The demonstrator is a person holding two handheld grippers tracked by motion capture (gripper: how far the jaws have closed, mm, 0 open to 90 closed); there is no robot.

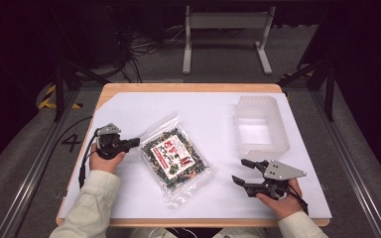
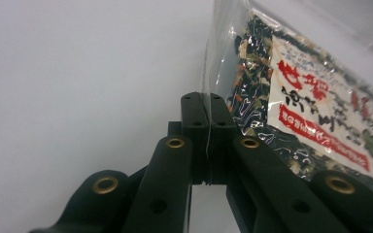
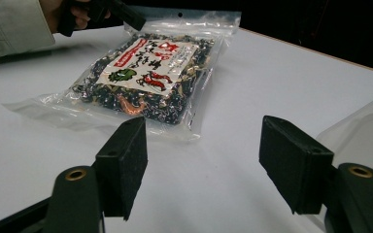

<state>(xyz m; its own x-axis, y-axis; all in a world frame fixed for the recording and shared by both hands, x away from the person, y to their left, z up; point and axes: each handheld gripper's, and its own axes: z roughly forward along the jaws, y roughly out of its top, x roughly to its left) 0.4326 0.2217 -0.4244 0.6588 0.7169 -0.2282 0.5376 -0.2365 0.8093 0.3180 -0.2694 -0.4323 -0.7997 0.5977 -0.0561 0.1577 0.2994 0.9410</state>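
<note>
The left tool (image 2: pixel 207 126) pinches the packet's (image 1: pixel 175 157) thin clear edge; light, floppy and slippery, I judge; the right tool (image 3: pixel 201 165) gapes wide nearby.

Looks like a lab or test room rigged for recording, not a home. Centred on a small wooden table (image 1: pixel 191 88) topped with a white sheet (image 1: pixel 129 198), standing on grey carpet (image 1: pixel 10 198). Just left of the table, a "4" marked on the floor (image 1: pixel 71 143) beside a metal rail (image 1: pixel 27 183); farther left, yellow-black hazard tape (image 1: pixel 47 96). Beyond the table's far edge, loose cables (image 1: pixel 144 47) and a white metal stand (image 1: pixel 226 29) against darkness.
</note>
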